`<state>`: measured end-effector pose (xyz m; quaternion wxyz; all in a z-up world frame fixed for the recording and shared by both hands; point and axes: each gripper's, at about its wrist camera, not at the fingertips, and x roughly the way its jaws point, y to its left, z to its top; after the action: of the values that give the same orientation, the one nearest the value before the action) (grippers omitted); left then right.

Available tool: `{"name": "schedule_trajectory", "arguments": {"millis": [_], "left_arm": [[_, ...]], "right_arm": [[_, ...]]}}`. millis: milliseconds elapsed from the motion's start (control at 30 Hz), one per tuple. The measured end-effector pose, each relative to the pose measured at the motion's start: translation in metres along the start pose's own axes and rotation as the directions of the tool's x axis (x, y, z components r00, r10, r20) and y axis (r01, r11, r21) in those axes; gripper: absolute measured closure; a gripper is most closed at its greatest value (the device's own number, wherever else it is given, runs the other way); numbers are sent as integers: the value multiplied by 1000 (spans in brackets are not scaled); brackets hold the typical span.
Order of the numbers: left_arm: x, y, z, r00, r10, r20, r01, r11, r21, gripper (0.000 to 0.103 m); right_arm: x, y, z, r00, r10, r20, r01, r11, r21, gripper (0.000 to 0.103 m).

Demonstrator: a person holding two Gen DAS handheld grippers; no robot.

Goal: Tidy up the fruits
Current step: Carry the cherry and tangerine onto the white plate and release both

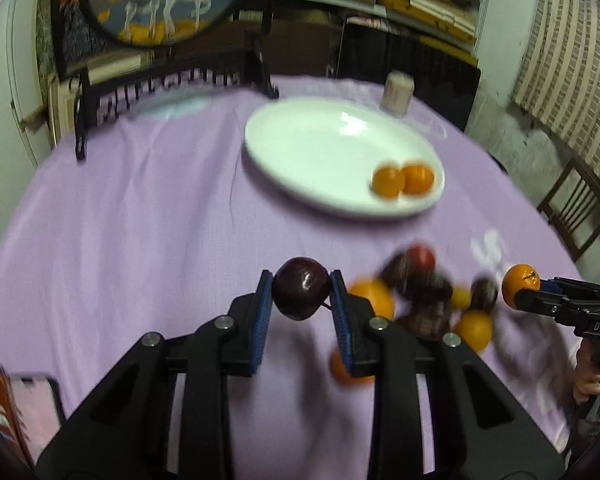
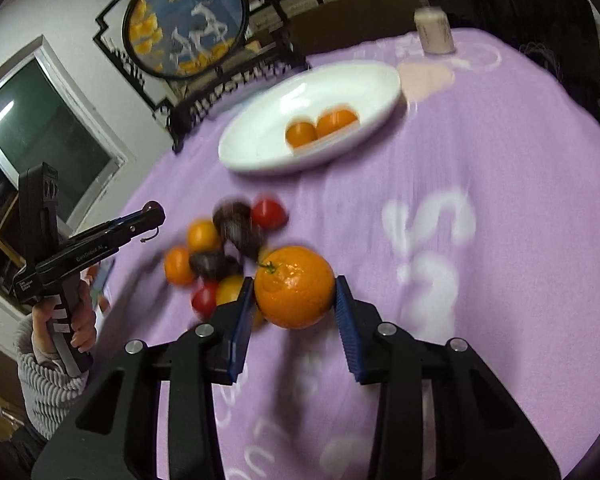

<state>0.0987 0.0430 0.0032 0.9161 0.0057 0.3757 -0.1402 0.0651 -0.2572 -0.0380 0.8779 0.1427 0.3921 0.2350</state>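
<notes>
Left wrist view: a dark plum (image 1: 301,294) is clamped between the blue pads (image 1: 260,320) of the left gripper (image 1: 302,296) and held above the purple tablecloth (image 1: 140,220). In the right wrist view, an orange (image 2: 295,287) is clamped likewise in the right gripper (image 2: 296,292). Beyond both, a white plate (image 1: 300,148) is seen, on which 2 oranges (image 1: 403,180) lie touching at the near rim. A blurred heap of loose fruit (image 2: 228,248) is left on the cloth between grippers and plate. The step in hand is judged to be the carrying of both fruits to the plate. Each fruit is best lowered until it touches the dish before the pads are parted, so that rolling is avoided; the orange is best set beside its 2 fellows and the plum apart.
</notes>
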Motion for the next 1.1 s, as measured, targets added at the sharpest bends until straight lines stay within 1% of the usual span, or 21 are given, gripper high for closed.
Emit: {"name": "schedule_trajectory", "arguments": {"millis": [100, 233, 400, 500, 533, 567, 633, 700, 767, 867, 933, 967, 1100], "left_arm": [[11, -12, 30, 1000, -2, 17, 1, 1000, 25, 74], [45, -27, 62, 1000, -1, -7, 2, 999, 45, 74], [92, -30, 87, 999, -7, -49, 8, 1000, 25, 74], [115, -25, 95, 997, -12, -73, 12, 1000, -3, 74], [121, -23, 97, 997, -20, -74, 18, 1000, -17, 70], [124, -21, 97, 997, -26, -75, 24, 999, -28, 58], [128, -19, 95, 996, -32, -80, 30, 999, -32, 51], [129, -16, 94, 996, -26, -81, 24, 999, -30, 51], [129, -14, 94, 996, -33, -82, 29, 998, -47, 51], [123, -12, 90, 997, -26, -77, 22, 998, -50, 50], [114, -11, 84, 998, -8, -64, 5, 999, -45, 45], [109, -10, 81, 998, -2, -58, 0, 999, -45, 45], [84, 1, 68, 1000, -7, -29, 5, 997, -80, 43]], "right_arm": [[5, 1, 37, 999, -3, 34, 2, 1000, 12, 63], [32, -4, 84, 999, -11, 50, 9, 999, 53, 63], [77, -21, 121, 999, -32, 33, 28, 993, 112, 63], [101, -27, 132, 998, -60, 19, 57, 992, 108, 62], [106, -28, 134, 998, -62, 20, 60, 991, 117, 62], [108, -31, 134, 998, -60, 22, 57, 990, 131, 61], [106, -35, 133, 999, -37, 29, 32, 989, 147, 51], [96, -34, 134, 997, -36, 66, 27, 990, 136, 47], [83, -32, 132, 995, -37, 97, 24, 992, 128, 46], [73, -29, 127, 995, -13, 102, 0, 992, 129, 43], [67, -26, 119, 995, -16, 101, 3, 992, 127, 42], [66, -26, 117, 995, -15, 98, 2, 992, 128, 42], [53, -22, 93, 995, 3, 97, -16, 991, 132, 42]]}}
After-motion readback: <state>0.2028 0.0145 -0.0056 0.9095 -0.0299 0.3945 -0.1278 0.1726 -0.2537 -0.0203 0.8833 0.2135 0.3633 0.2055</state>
